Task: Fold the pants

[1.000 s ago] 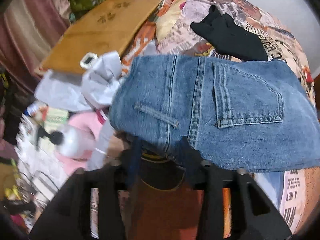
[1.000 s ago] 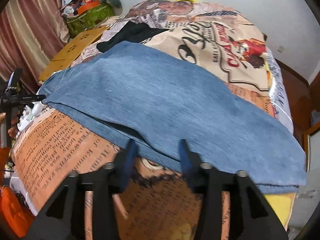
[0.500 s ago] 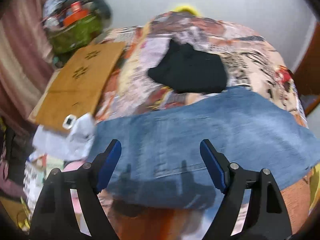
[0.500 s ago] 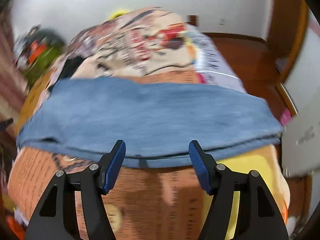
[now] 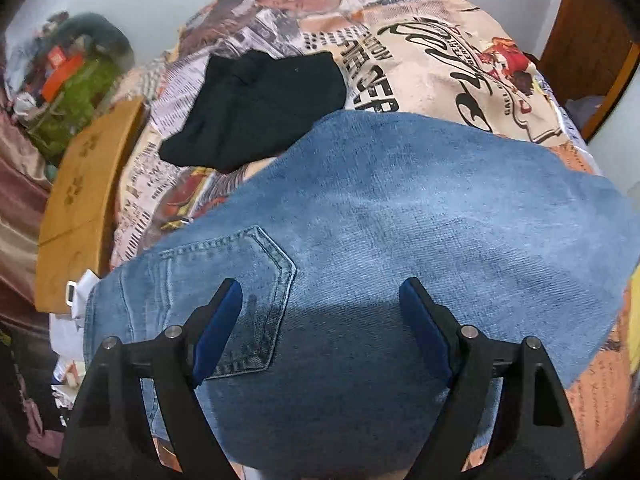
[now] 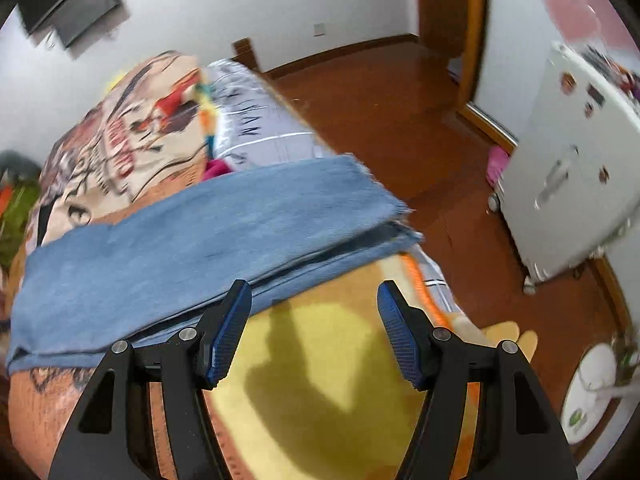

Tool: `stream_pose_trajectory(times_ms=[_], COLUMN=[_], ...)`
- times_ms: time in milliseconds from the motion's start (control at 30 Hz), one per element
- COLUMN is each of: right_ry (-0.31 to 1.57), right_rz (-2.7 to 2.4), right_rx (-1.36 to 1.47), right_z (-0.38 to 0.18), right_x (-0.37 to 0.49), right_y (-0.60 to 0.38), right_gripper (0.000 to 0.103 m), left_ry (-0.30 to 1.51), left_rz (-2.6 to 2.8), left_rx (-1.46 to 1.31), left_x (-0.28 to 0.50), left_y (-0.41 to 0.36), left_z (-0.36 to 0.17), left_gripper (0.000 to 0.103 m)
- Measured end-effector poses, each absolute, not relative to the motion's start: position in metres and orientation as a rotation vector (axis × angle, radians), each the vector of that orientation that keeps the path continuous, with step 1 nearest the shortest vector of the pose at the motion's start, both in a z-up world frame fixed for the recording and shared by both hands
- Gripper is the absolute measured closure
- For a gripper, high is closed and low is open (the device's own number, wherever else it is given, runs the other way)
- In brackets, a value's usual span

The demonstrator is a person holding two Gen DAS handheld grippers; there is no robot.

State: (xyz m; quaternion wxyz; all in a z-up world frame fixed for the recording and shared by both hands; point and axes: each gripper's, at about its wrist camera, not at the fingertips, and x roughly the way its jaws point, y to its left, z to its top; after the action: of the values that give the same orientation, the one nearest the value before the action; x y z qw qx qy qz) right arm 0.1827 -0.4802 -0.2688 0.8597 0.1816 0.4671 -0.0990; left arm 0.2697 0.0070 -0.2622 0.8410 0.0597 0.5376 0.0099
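Lying across the bed's printed newspaper-pattern bedspread (image 5: 420, 60) are the blue denim pants (image 5: 400, 220), folded lengthwise into a long band with one leg stacked over the other. The stitched back pocket (image 5: 236, 292) is facing up at the near left end. The left gripper (image 5: 320, 320) with black arms and blue pads is hovering over the pocket end, its jaws spread wide and holding nothing. The right gripper (image 6: 314, 328) is hanging wide apart and empty over the yellow patch of the bedspread, just near of the pants' lower edge (image 6: 240, 288), toward the frayed hem end (image 6: 384, 208) at the right. A black folded garment (image 5: 256, 108) is sitting on the bedspread just beyond the pants, at the far left.
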Motion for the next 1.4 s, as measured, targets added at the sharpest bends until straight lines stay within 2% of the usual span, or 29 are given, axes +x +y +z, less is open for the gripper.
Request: stream_pose_trajectory(times_ms=[200, 367, 400, 500, 567, 600, 700, 800, 867, 1167, 1267, 1400], right_ry=[0.930, 0.913, 0.911, 0.931, 0.930, 0.931, 0.890, 0.769, 0.754, 0.914, 0.942, 0.960], right_rz=[-0.210, -0.163, -0.158, -0.156, -0.162, -0.168, -0.178, -0.216, -0.220, -0.274, -0.299, -0.350], right_rx=[0.478, 0.540, 0.550, 0.608, 0.610, 0.595, 0.548, 0.485, 0.426, 0.430, 0.416, 0.335], right_z=[-0.272, -0.280, -0.284, -0.299, -0.304, -0.304, -0.293, -0.264, -0.251, -0.299, -0.299, -0.291], right_x=[0.189, 0.206, 0.209, 0.219, 0.222, 0.224, 0.224, 0.215, 0.218, 0.227, 0.224, 0.220], right_y=[-0.499, -0.503, -0.503, -0.501, -0.499, -0.498, -0.498, -0.498, -0.496, -0.503, -0.504, -0.506], right_gripper=[0.042, 0.049, 0.059, 0.072, 0.083, 0.092, 0.098, 0.100, 0.100, 0.099, 0.097, 0.092], left_ry=[1.117, 1.116, 1.116, 1.114, 1.112, 1.112, 1.112, 1.120, 1.125, 1.140, 1.143, 1.145], left_rz=[0.037, 0.041, 0.043, 0.047, 0.048, 0.048, 0.042, 0.021, 0.007, -0.053, -0.055, -0.063], left_rx=[0.127, 0.128, 0.131, 0.149, 0.160, 0.165, 0.177, 0.178, 0.175, 0.157, 0.156, 0.146], left_x=[0.262, 0.261, 0.261, 0.260, 0.260, 0.259, 0.259, 0.257, 0.255, 0.237, 0.235, 0.233], left_y=[0.007, 0.006, 0.005, 0.003, 0.002, 0.002, 0.001, 0.002, 0.004, 0.011, 0.013, 0.016], left_z=[-0.263, -0.264, -0.265, -0.264, -0.264, -0.264, -0.264, -0.265, -0.265, -0.267, -0.267, -0.268], left_gripper=[0.019, 0.019, 0.019, 0.019, 0.019, 0.019, 0.019, 0.019, 0.019, 0.019, 0.014, 0.014])
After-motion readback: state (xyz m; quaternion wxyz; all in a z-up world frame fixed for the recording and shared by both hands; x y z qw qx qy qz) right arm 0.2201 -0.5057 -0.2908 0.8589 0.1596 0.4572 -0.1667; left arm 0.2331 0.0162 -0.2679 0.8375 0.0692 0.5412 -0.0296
